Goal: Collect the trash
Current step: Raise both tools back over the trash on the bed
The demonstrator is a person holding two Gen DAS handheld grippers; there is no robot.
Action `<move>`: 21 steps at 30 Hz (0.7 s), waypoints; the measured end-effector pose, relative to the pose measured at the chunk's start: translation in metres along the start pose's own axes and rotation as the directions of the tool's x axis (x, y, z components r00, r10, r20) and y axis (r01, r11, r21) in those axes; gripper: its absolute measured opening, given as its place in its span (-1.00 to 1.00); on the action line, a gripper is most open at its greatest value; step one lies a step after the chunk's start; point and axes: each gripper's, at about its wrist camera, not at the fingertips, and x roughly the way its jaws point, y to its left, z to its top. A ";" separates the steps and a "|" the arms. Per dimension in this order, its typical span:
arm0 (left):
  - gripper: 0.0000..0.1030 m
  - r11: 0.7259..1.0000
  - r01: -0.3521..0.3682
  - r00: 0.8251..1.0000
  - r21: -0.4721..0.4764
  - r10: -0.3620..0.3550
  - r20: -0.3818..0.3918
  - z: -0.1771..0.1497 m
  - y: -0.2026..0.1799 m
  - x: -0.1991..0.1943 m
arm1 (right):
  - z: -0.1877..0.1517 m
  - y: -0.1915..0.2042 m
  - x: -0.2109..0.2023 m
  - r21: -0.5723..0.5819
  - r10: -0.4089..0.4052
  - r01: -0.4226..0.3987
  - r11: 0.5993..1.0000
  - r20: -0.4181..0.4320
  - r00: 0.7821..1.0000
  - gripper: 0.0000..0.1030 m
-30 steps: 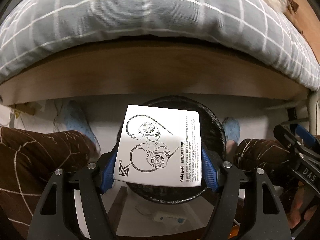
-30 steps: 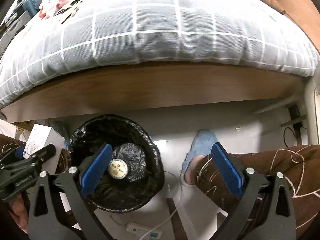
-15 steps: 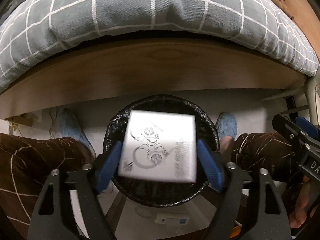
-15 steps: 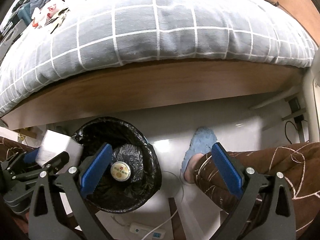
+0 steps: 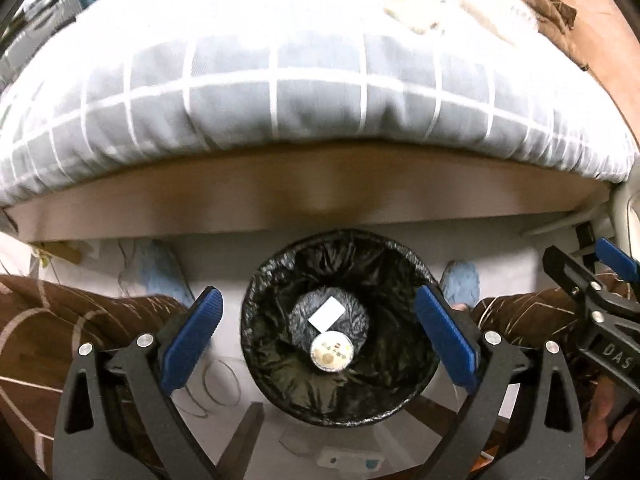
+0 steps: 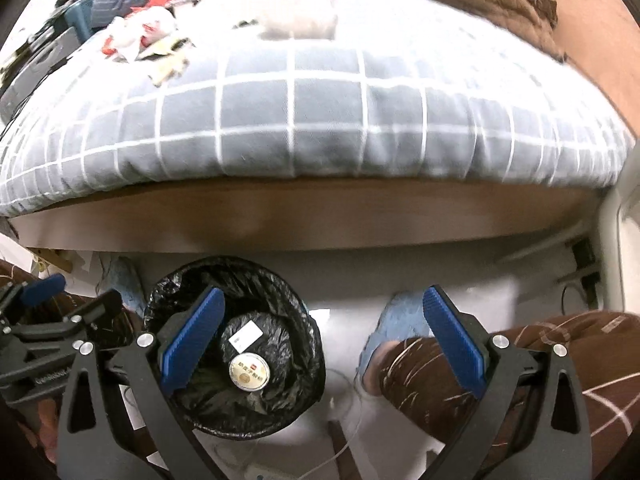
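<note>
A round bin lined with a black bag (image 5: 280,272) stands on the floor below me; it also shows in the right wrist view (image 6: 176,280). At its bottom lie a small white box (image 5: 327,314) (image 6: 247,337) and a round lidded cup (image 5: 331,351) (image 6: 248,373). My left gripper (image 5: 320,340) is open and empty, high above the bin. My right gripper (image 6: 322,344) is open and empty, right of the bin, over the floor.
A bed with a grey checked cover (image 5: 280,92) and a wooden side board (image 5: 320,196) fills the upper view. Crumpled wrappers (image 6: 144,44) lie on the bed. The person's knees in brown trousers (image 6: 500,364) and blue slippers (image 5: 460,282) flank the bin. A power strip (image 5: 348,462) lies on the floor.
My left gripper opened and the white earphone box dropped into the bin. Both grippers rose, so the bin looks smaller and more of the bed shows.
</note>
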 end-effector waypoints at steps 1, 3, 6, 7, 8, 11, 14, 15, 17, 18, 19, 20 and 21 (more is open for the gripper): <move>0.85 1.000 -0.004 1.000 0.005 0.004 0.018 0.001 0.000 -0.007 | 0.001 0.001 -0.003 -0.005 -0.003 0.003 1.000 0.010 1.000 0.85; 0.85 1.000 -0.005 0.999 0.002 0.004 0.041 0.004 0.002 -0.016 | 0.004 0.002 -0.010 -0.009 0.000 0.000 1.000 0.023 1.000 0.86; 0.87 1.000 0.007 0.997 -0.005 -0.007 0.071 0.009 0.003 -0.031 | 0.010 0.000 -0.024 -0.008 0.005 -0.004 1.000 0.046 0.999 0.86; 0.88 1.000 0.006 0.997 -0.005 -0.006 0.083 0.011 0.004 -0.036 | 0.012 -0.002 -0.030 -0.005 0.005 -0.005 1.000 0.059 0.998 0.86; 0.88 1.000 0.007 0.996 -0.005 -0.006 0.093 0.012 0.004 -0.041 | 0.015 -0.003 -0.035 -0.002 0.004 -0.004 1.000 0.074 0.997 0.85; 0.88 1.000 0.000 0.991 -0.011 0.001 0.131 0.015 0.006 -0.058 | 0.021 -0.007 -0.050 0.005 0.003 -0.004 1.000 0.110 0.994 0.85; 0.88 1.000 -0.007 0.986 -0.023 0.011 0.165 0.020 0.009 -0.073 | 0.029 -0.010 -0.065 0.012 0.015 -0.017 1.000 0.142 0.990 0.86; 0.88 0.999 -0.007 0.984 -0.031 0.012 0.180 0.022 0.011 -0.080 | 0.031 -0.012 -0.068 0.013 0.019 -0.021 1.000 0.148 0.989 0.86; 0.88 0.999 -0.004 0.980 -0.037 0.011 0.196 0.025 0.014 -0.089 | 0.036 -0.012 -0.078 0.013 0.028 -0.031 0.999 0.169 0.985 0.86; 0.88 0.999 -0.003 0.979 -0.038 0.011 0.203 0.028 0.016 -0.097 | 0.037 -0.012 -0.082 0.014 0.033 -0.036 0.999 0.177 0.984 0.85; 0.88 0.999 -0.004 0.978 -0.038 0.012 0.210 0.029 0.017 -0.101 | 0.039 -0.011 -0.086 0.013 0.039 -0.042 0.999 0.185 0.982 0.85; 0.88 0.999 -0.006 0.976 -0.039 0.014 0.216 0.029 0.017 -0.104 | 0.041 -0.011 -0.091 0.010 0.041 -0.044 0.999 0.194 0.980 0.85; 0.88 0.999 -0.006 0.974 -0.041 0.015 0.226 0.031 0.018 -0.110 | 0.042 -0.008 -0.097 0.006 0.043 -0.045 0.999 0.206 0.978 0.85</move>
